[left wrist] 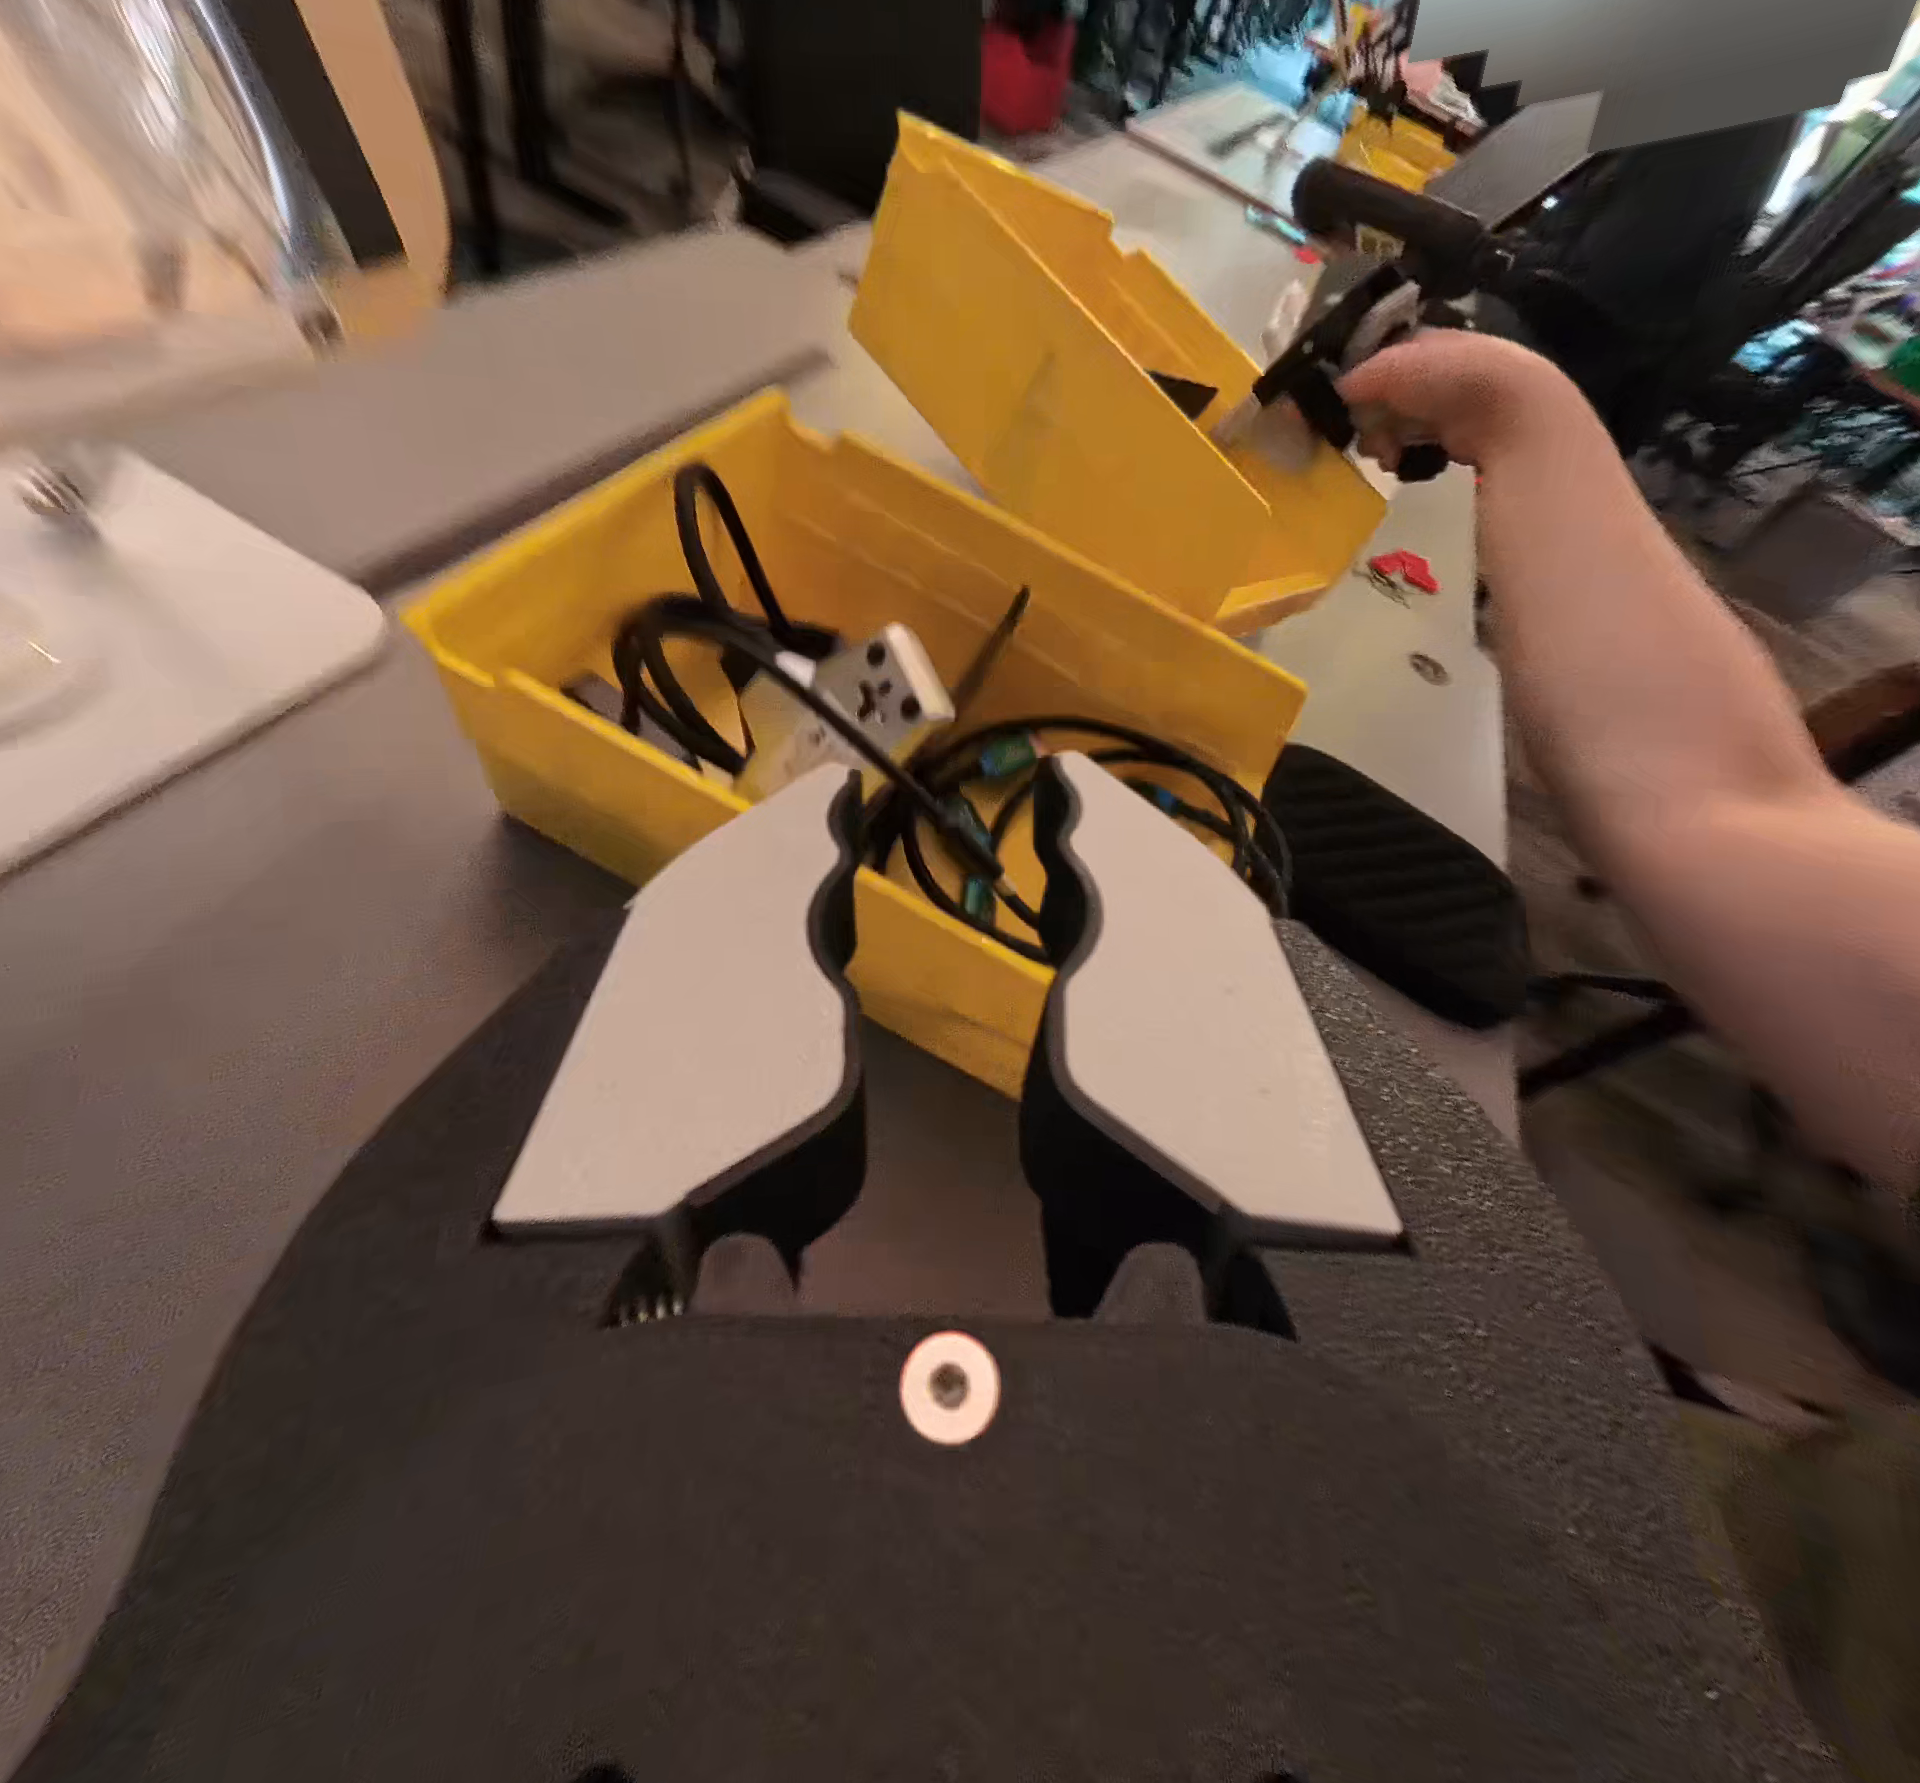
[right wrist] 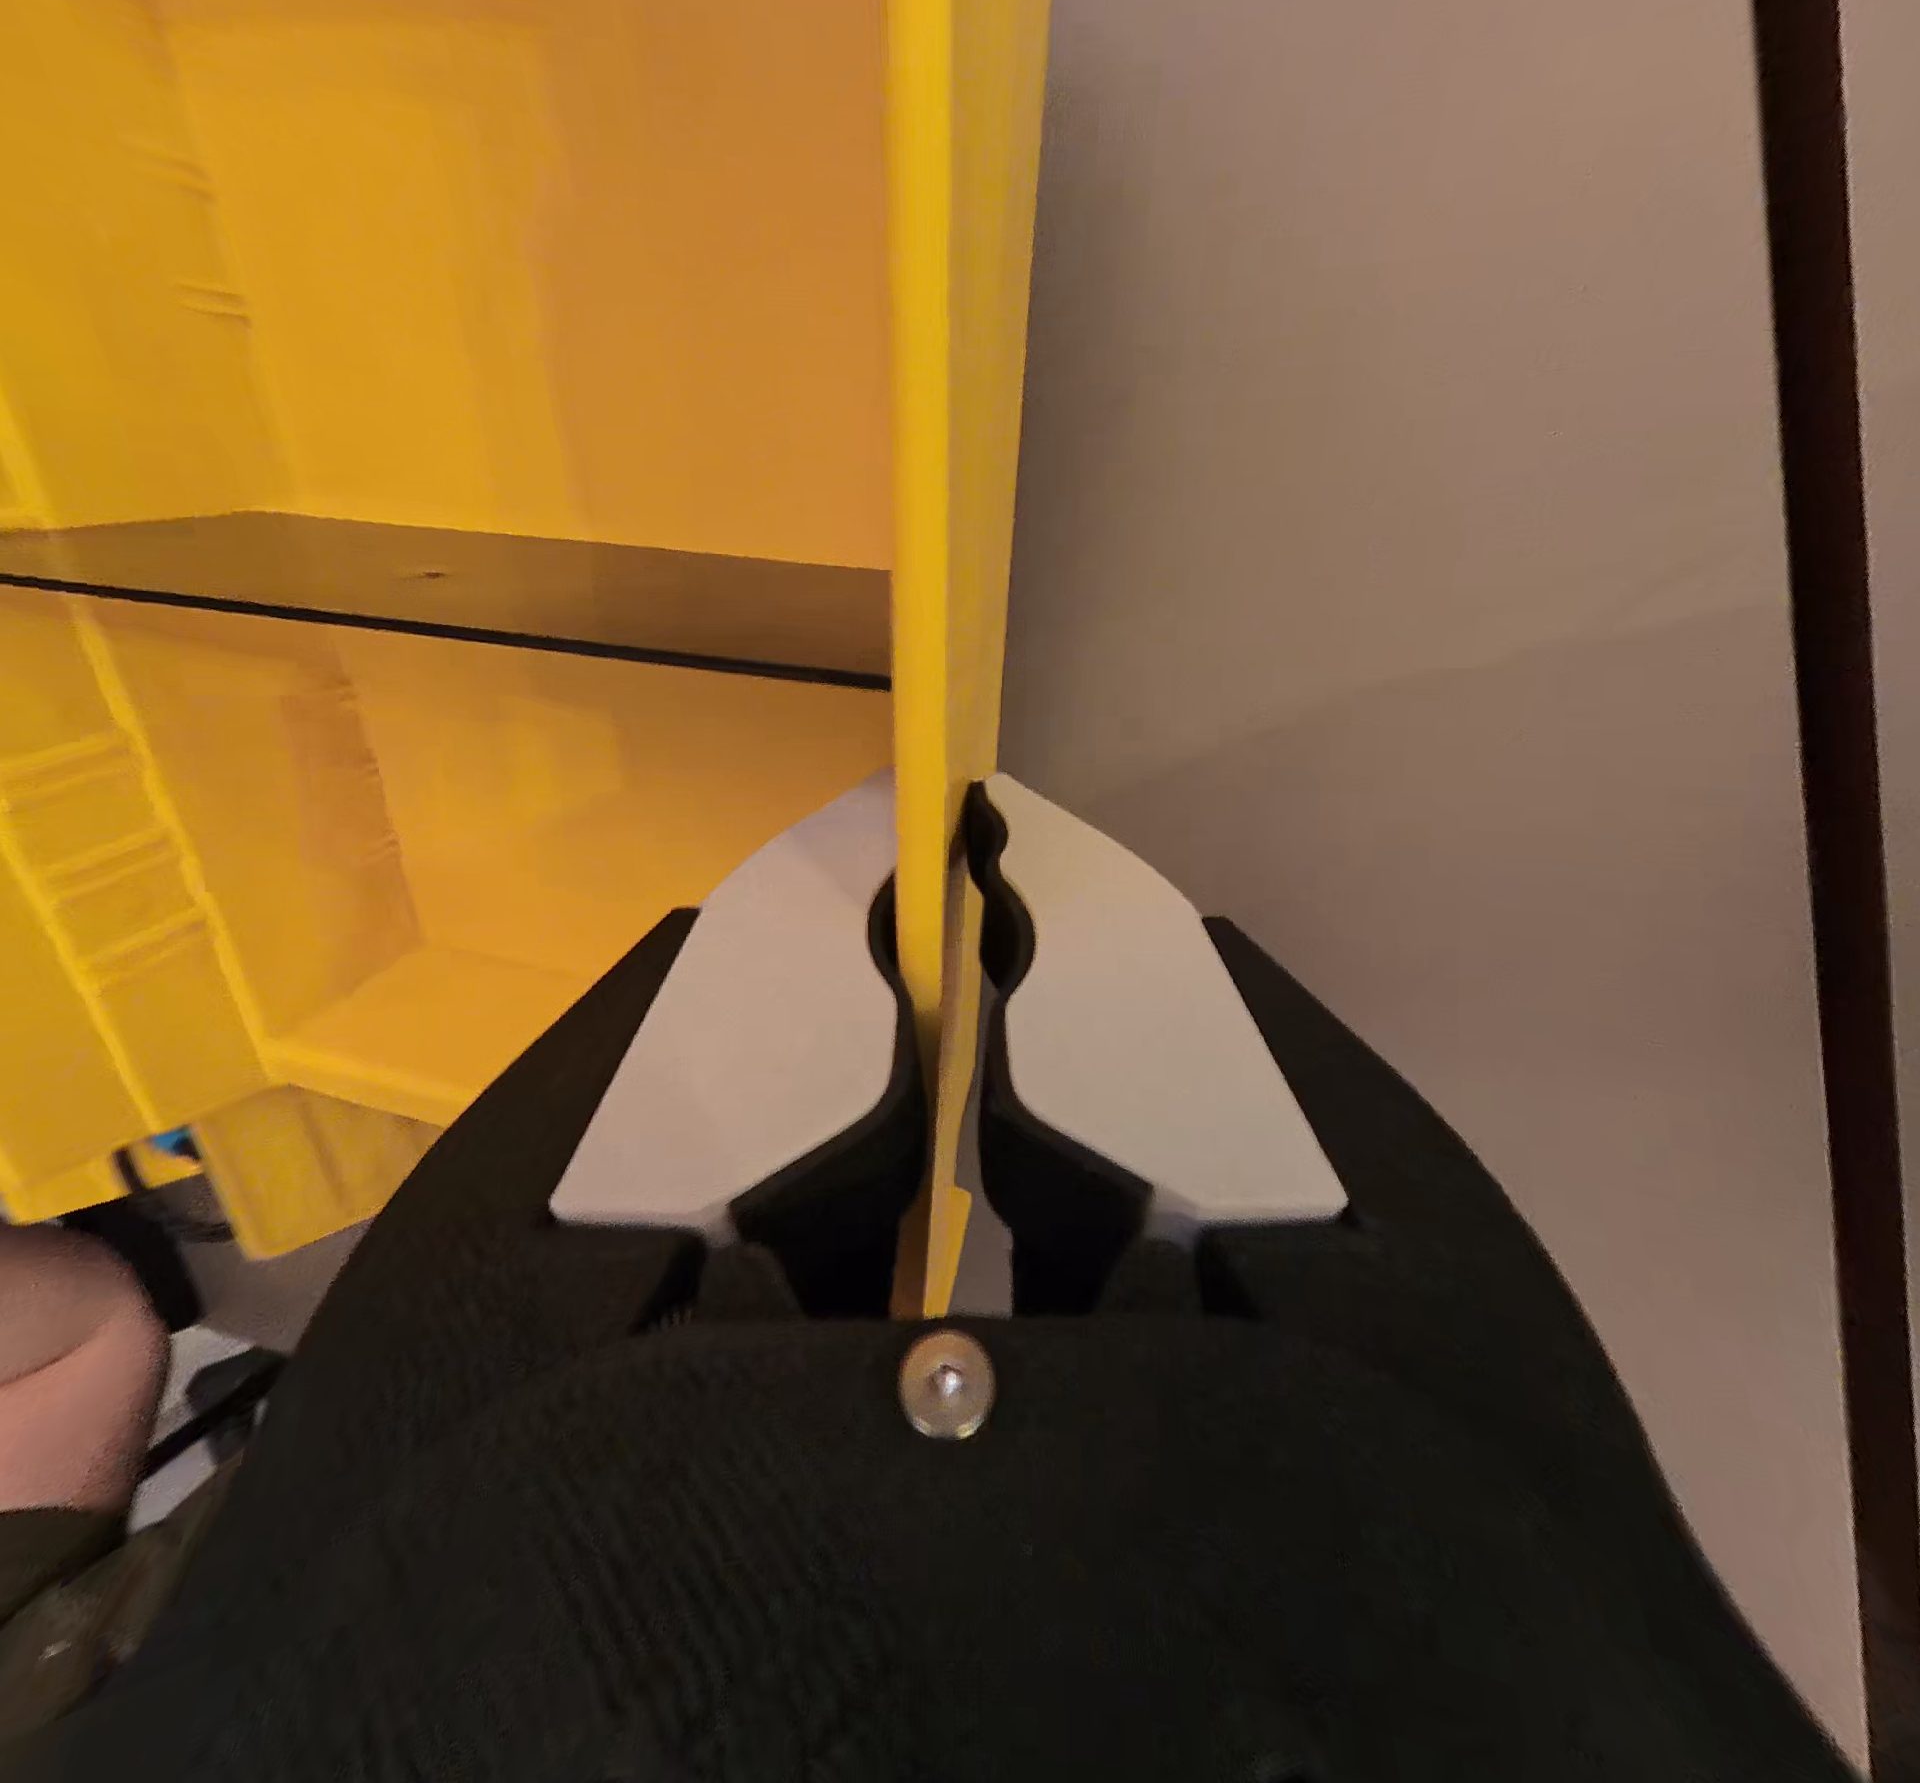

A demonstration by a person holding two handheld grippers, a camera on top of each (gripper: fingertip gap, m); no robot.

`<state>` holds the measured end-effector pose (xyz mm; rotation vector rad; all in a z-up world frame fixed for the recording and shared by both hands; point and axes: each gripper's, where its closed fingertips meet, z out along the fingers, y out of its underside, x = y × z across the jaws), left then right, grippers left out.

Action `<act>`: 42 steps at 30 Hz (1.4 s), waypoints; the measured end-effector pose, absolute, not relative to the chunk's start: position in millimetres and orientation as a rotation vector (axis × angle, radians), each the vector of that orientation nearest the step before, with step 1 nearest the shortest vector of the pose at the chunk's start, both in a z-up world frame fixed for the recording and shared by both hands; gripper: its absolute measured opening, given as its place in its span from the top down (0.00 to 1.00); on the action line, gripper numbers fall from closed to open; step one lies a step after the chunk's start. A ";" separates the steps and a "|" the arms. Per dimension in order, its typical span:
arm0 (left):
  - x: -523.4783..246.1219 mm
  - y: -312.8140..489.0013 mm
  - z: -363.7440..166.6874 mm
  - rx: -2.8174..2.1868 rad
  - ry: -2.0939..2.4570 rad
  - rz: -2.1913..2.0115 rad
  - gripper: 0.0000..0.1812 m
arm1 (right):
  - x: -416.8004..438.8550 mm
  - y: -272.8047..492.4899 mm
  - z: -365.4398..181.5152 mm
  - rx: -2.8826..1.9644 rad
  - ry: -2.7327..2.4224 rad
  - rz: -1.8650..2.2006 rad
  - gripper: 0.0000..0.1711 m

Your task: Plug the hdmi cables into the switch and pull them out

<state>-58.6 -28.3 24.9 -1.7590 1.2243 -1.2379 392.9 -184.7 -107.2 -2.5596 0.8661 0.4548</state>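
In the left wrist view a yellow bin (left wrist: 582,611) on the grey table holds coiled black HDMI cables (left wrist: 707,653) and a small silver switch box (left wrist: 883,684). My left gripper (left wrist: 945,798) is open and empty, hovering over the bin's near corner, with cable loops and greenish plugs (left wrist: 1003,757) showing between its fingers. A second yellow bin (left wrist: 1039,383) is tilted up behind it. My right gripper (right wrist: 935,798) is shut on that bin's side wall (right wrist: 966,383). It also shows in the left wrist view (left wrist: 1299,393), held by a hand (left wrist: 1455,403).
A white monitor foot (left wrist: 156,611) stands at the left. A black ribbed oval object (left wrist: 1392,892) lies right of the near bin. A small red item (left wrist: 1403,572) lies beyond it. A black divider (right wrist: 468,580) crosses the held bin. Grey tabletop (right wrist: 1403,486) shows beside it. Spacing between my two grippers at the tips: around 50 cm.
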 end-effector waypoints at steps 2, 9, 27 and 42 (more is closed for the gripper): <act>-56.2 -22.0 7.2 -1.854 1.223 -1.309 0.81 | 391.1 -176.5 -117.2 -2.533 0.838 0.480 0.95; -53.4 -25.4 -45.6 -2.096 1.247 -1.238 0.76 | 362.5 -176.1 -125.7 -2.700 0.649 0.565 0.94; -19.6 -60.0 -104.6 -2.970 1.297 -0.731 0.80 | 352.6 -166.8 -123.5 -2.693 0.558 0.631 0.89; -70.2 -13.3 -102.2 -3.115 1.334 -0.523 0.94 | 321.2 -154.7 -121.0 -2.739 0.557 0.728 0.87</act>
